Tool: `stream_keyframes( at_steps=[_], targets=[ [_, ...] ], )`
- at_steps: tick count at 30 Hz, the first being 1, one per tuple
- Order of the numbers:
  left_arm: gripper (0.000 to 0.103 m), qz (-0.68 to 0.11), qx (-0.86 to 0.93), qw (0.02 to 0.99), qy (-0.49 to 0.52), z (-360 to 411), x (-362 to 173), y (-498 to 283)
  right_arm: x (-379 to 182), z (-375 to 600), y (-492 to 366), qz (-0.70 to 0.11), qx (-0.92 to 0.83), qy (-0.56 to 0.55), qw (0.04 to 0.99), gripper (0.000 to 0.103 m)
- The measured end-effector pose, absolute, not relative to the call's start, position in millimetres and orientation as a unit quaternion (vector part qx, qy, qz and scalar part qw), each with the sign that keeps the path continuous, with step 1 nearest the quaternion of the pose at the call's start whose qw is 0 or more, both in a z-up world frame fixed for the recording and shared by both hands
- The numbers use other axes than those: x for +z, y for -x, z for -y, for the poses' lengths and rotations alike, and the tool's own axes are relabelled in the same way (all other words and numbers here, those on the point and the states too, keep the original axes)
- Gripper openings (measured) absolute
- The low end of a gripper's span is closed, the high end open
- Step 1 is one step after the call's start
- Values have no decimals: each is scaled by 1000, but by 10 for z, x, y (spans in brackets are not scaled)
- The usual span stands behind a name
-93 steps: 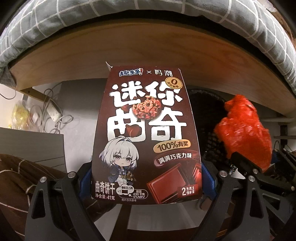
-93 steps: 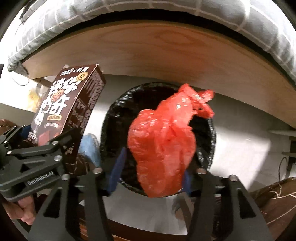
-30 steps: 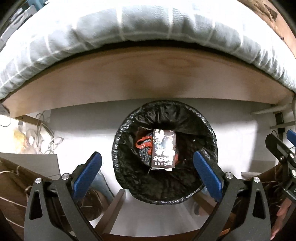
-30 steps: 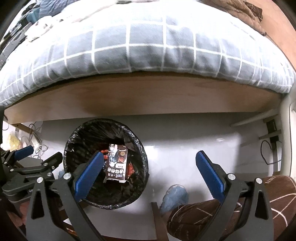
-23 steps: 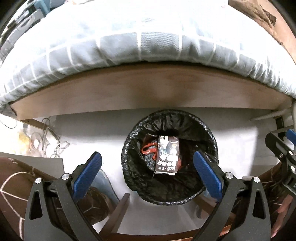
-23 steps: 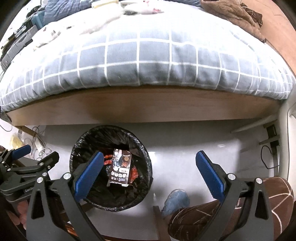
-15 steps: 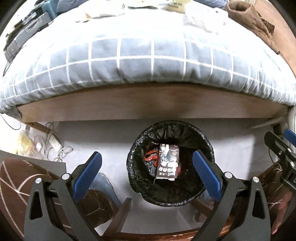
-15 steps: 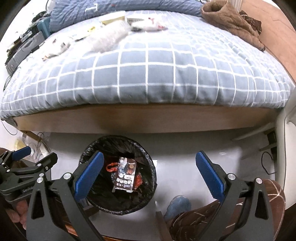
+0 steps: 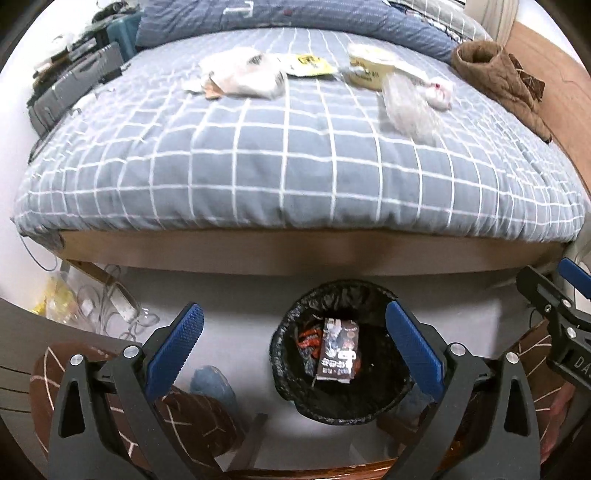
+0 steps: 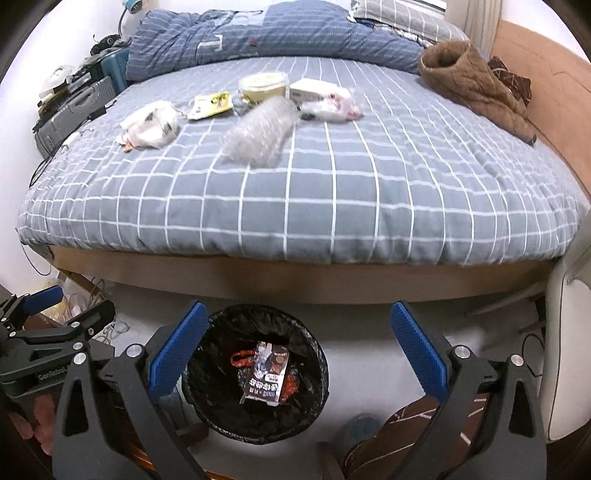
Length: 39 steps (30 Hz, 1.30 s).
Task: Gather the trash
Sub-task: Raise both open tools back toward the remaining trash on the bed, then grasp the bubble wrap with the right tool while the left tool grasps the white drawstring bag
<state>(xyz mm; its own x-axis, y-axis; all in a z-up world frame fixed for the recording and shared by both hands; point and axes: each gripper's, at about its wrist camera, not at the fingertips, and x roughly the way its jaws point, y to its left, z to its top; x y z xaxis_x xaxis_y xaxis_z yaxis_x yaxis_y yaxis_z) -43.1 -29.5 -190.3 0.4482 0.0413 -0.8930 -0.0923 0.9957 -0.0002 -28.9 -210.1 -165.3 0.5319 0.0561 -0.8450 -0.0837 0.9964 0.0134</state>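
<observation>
A black-lined trash bin (image 9: 295,391) (image 10: 317,373) stands on the floor below the bed's edge. Inside lie the brown cookie box (image 9: 338,350) (image 10: 267,374) and the red plastic bag (image 9: 308,338) (image 10: 242,357). My left gripper (image 9: 293,336) is open and empty, above the bin. My right gripper (image 10: 297,332) is open and empty, also above it. On the grey checked bedspread (image 9: 295,166) (image 10: 332,184) lies more trash: a clear plastic bag (image 9: 408,107) (image 10: 260,131), a white crumpled bag (image 9: 240,74) (image 10: 151,123), a yellow packet (image 9: 308,64) (image 10: 210,105), a yellow cup (image 9: 369,70) (image 10: 263,85) and a white wrapper (image 9: 437,90) (image 10: 332,101).
A brown quilted garment (image 9: 498,77) (image 10: 472,85) lies at the bed's right. A blue duvet (image 10: 258,33) is bunched at the head. A suitcase (image 9: 70,88) stands left of the bed. Cables (image 9: 110,306) lie on the floor at the left. Brown-trousered legs (image 9: 177,413) are below.
Both grippers let go of the cookie box and red bag, which now lie in the bin. Both have since risen and tilted up, bringing the bed top into view.
</observation>
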Motion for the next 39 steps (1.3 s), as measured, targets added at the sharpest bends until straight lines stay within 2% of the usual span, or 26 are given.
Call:
stream_keyframes(
  at_steps=[17,39],
  targets=[
    [97,-502,51,863,19,39,-1598,13,-1315,2087,-134,-458,32,8,888,96],
    [97,-481,85,872,17,-464,-1571,-1737,-1404,1799,-1551,-463,47,6,885,96]
  ],
)
